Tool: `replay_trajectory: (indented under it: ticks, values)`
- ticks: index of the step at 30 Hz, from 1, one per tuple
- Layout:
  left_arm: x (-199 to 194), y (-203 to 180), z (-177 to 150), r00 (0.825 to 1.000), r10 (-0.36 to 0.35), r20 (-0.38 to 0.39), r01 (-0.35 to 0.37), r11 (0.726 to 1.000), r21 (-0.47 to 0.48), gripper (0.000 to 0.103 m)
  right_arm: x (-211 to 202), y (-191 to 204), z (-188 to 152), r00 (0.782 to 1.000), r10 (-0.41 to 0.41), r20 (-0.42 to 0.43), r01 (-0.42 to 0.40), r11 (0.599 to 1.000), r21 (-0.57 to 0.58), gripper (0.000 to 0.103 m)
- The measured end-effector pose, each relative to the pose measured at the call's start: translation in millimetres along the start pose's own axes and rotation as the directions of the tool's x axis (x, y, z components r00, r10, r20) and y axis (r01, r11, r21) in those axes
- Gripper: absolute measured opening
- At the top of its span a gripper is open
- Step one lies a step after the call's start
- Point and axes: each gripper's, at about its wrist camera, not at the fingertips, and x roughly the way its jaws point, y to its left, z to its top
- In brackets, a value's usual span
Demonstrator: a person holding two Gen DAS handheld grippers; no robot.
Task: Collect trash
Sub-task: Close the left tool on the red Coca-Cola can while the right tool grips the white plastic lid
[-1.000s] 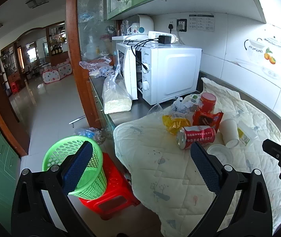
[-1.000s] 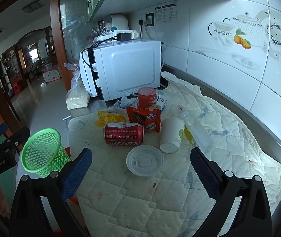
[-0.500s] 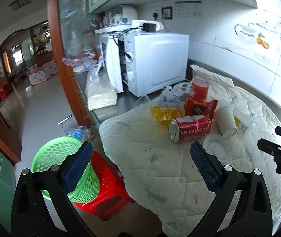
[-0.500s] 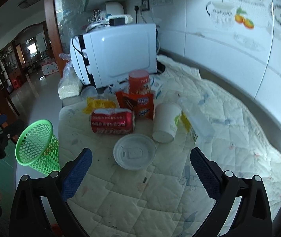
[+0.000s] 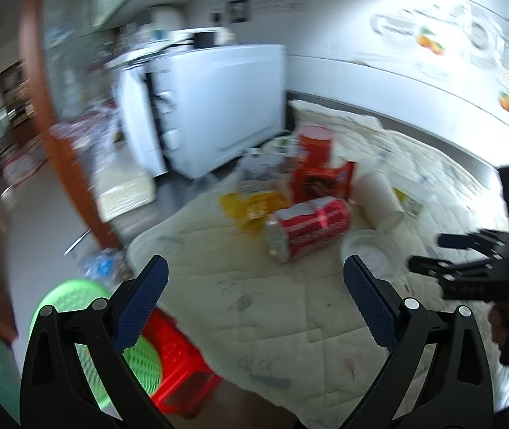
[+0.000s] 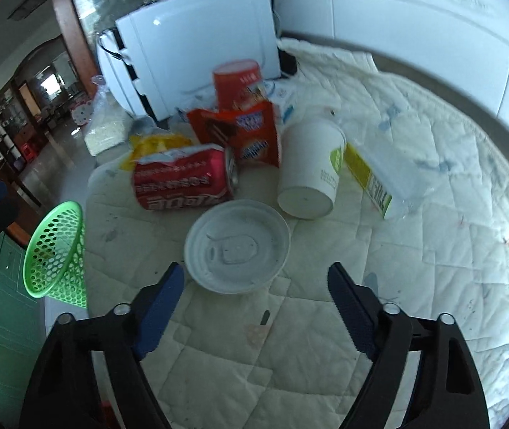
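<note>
Lying on its side on the quilted cloth (image 6: 379,321) over the worktop: one red soda can (image 6: 183,182), also showing in the left wrist view (image 5: 308,227). Sitting just near of it, one white plastic lid (image 6: 237,250), flat, close to the can's side. Tipping over to the right of the can, one white paper cup (image 6: 309,168), base toward the camera, and right of that one clear plastic bottle (image 6: 375,175) with a yellow-green label, lying down. Leaning behind the can, one red snack wrapper (image 6: 243,132); standing behind that, one red tub (image 6: 238,80); peeking out at the far left of the can, one yellow wrapper (image 6: 147,144). Six pieces of trash counted, plus some crumpled clear plastic too blurred to count.

Hovering just near of the lid, angling down over the cloth: the right gripper (image 6: 256,286), fingers (image 6: 161,307) spread wide and holding nothing. Hanging farther back at the cloth's near left edge: the left gripper (image 5: 254,286), fingers spread wide too, gripping nothing, the whole view smeared with blur.

Showing only in the left view: a red stool (image 5: 179,354) under the green basket (image 5: 125,357). Showing in the right view: that one basket (image 6: 58,250) off the worktop's left edge. Standing far behind the pile, one white microwave (image 6: 197,43).
</note>
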Motion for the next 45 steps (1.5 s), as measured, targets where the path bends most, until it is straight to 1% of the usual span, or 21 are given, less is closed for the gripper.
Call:
replay_trajectory:
  ticks: [1, 3, 5, 7, 8, 11, 13, 17, 19, 24, 27, 30, 31, 33, 35, 36, 39, 40, 41, 44, 45]
  values:
    - [3.9, -2.6, 2.2, 1.0, -0.027, 0.0, 0.027, 0.999, 0.024, 0.096, 3.7, -2.2, 0.1, 1.0, -0.001, -0.006, 0.001, 1.0, 0.006, 0.074]
    - [14.6, -8.9, 9.3, 0.997, -0.078, -0.004, 0.078, 0.994, 0.082, 0.096, 13.7, -5.7, 1.3, 1.0, -0.007, -0.03, 0.008, 1.0, 0.02, 0.066]
    - [28.8, -14.5, 18.8, 0.991, -0.136, -0.019, 0.137, 0.981, 0.135, 0.096, 22.3, -9.9, 1.6, 0.999, -0.013, -0.044, 0.014, 0.999, 0.036, 0.065]
    - [42.9, -19.8, 28.2, 0.985, -0.17, -0.031, 0.173, 0.968, 0.181, 0.096, 28.1, -12.3, 1.9, 0.998, -0.01, -0.055, 0.012, 0.999, 0.048, 0.063]
    - [51.1, -22.5, 33.2, 0.977, -0.207, -0.046, 0.212, 0.955, 0.208, 0.096, 30.5, -12.7, 1.7, 0.998, -0.005, -0.059, 0.008, 0.999, 0.052, 0.061]
    - [72.7, -25.8, 43.5, 0.96, -0.265, -0.09, 0.28, 0.927, 0.25, 0.094, 36.5, -15.0, 1.2, 0.997, 0.004, -0.073, 0.001, 0.998, 0.062, 0.054]
    - [89.2, -28.1, 50.5, 0.95, -0.287, -0.121, 0.31, 0.91, 0.276, 0.093, 38.6, -16.2, 1.0, 0.997, 0.012, -0.075, -0.007, 0.998, 0.07, 0.052]
    - [115.0, -35.2, 59.5, 0.921, -0.341, -0.188, 0.386, 0.863, 0.325, 0.092, 43.2, -19.1, 2.5, 0.996, 0.034, -0.086, -0.027, 0.996, 0.085, 0.044]
    - [123.9, -37.3, 60.5, 0.906, -0.362, -0.219, 0.418, 0.843, 0.339, 0.092, 45.6, -19.6, 3.7, 0.995, 0.038, -0.09, -0.03, 0.995, 0.092, 0.043]
    - [140.1, -44.5, 61.9, 0.869, -0.405, -0.283, 0.488, 0.793, 0.365, 0.092, 54.3, -22.1, 2.2, 0.991, 0.064, -0.114, -0.051, 0.992, 0.118, 0.027]
    - [148.3, -48.0, 61.1, 0.861, -0.405, -0.307, 0.501, 0.777, 0.38, 0.092, 56.0, -22.9, 0.5, 0.991, 0.067, -0.117, -0.053, 0.991, 0.12, 0.024]
    - [155.9, -46.9, 63.5, 0.834, -0.44, -0.334, 0.544, 0.755, 0.365, 0.092, 53.7, -24.2, 1.0, 0.991, 0.062, -0.117, -0.049, 0.992, 0.116, 0.015]
    - [158.7, -47.3, 63.9, 0.832, -0.44, -0.339, 0.547, 0.753, 0.366, 0.092, 53.3, -25.8, 0.5, 0.991, 0.062, -0.119, -0.048, 0.992, 0.116, 0.015]
    - [164.8, -47.3, 64.9, 0.813, -0.455, -0.362, 0.571, 0.741, 0.352, 0.092, 51.2, -29.3, -0.8, 0.991, 0.056, -0.123, -0.042, 0.992, 0.115, 0.014]
    - [170.4, -48.5, 64.4, 0.807, -0.455, -0.376, 0.578, 0.739, 0.347, 0.092, 48.4, -32.5, -2.1, 0.991, 0.044, -0.124, -0.03, 0.994, 0.11, 0.014]
    - [172.7, -48.8, 63.5, 0.798, -0.463, -0.386, 0.59, 0.732, 0.342, 0.092, 47.1, -34.1, -2.5, 0.991, 0.037, -0.126, -0.024, 0.994, 0.104, 0.014]
    - [176.5, -50.4, 60.0, 0.778, -0.48, -0.405, 0.614, 0.718, 0.329, 0.087, 41.9, -39.3, -4.2, 0.992, 0.012, -0.129, -0.001, 0.996, 0.086, 0.014]
    - [177.7, -52.1, 57.6, 0.767, -0.487, -0.417, 0.626, 0.709, 0.324, 0.085, 40.1, -42.1, -4.7, 0.991, 0.005, -0.133, 0.006, 0.996, 0.084, 0.014]
    - [178.7, -53.7, 55.5, 0.762, -0.488, -0.425, 0.632, 0.704, 0.324, 0.082, 38.8, -44.4, -5.4, 0.991, 0.0, -0.134, 0.011, 0.996, 0.084, 0.014]
    - [180.6, -57.0, 50.4, 0.774, -0.466, -0.429, 0.618, 0.704, 0.35, 0.082, 36.8, -51.6, -7.7, 0.991, -0.007, -0.136, 0.019, 0.996, 0.087, 0.014]
    - [182.3, -56.6, 50.5, 0.772, -0.463, -0.434, 0.618, 0.706, 0.346, 0.082, 36.6, -53.5, -8.4, 0.99, -0.004, -0.138, 0.017, 0.996, 0.091, 0.014]
